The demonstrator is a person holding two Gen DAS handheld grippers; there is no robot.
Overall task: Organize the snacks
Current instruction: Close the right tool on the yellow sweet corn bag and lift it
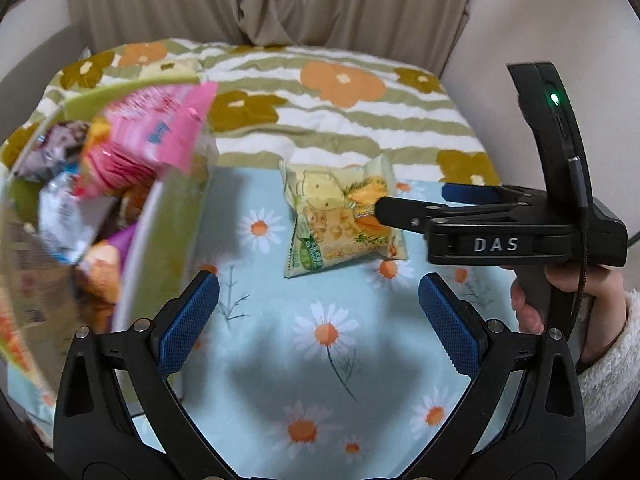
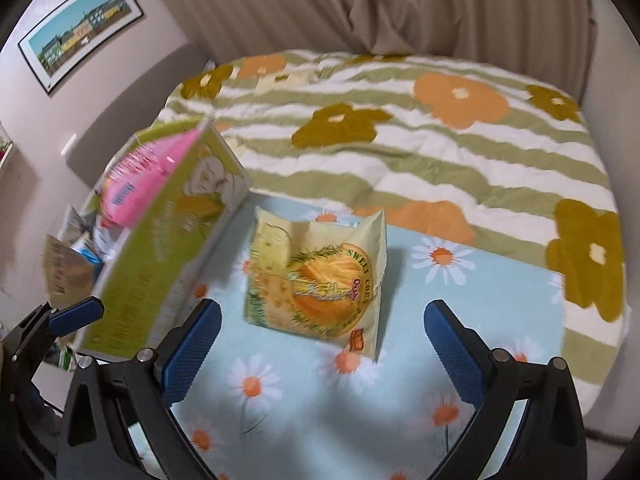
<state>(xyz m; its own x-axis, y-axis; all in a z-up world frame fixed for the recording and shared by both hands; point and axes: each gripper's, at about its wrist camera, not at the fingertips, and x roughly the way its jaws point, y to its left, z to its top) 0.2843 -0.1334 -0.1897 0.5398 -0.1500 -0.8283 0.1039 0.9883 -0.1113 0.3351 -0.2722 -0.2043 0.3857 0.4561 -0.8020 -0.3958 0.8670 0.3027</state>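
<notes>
Bed (image 2: 440, 152) filled the far half of both views, under a quilt of green and white stripes with orange and olive flowers; beige curtain (image 1: 280, 0) behind it, framed picture (image 2: 80, 28) on the far-left wall.

Near side: pale blue daisy-print cloth (image 1: 320, 380) spread over the bed, carrying the work.

Left of the cloth: green carton (image 2: 160, 248), open at the top, holding several packets, a pink packet (image 1: 160, 132) uppermost. The contents were blurred; other labels not legible.

Task item: one yellow sweet-corn snack packet (image 2: 316, 276) lay flat on the cloth, just right of the carton and apart from it. Long axis ran roughly near to far.

Key relation: the packet lay straight ahead of the right tongs (image 2: 320, 348), between the lines of the two fingers but beyond the pads, not touching. Jaws spread wide, holding nothing. In the left wrist view the right tongs came in from the right, tips over the packet's right edge.

Left tongs (image 1: 318, 320) also spread wide and empty, well nearer than the packet, beside the carton.

Judgement: right tongs nearer; a forward advance and a closing across the packet's short axis seemed to be what the pick called for.
</notes>
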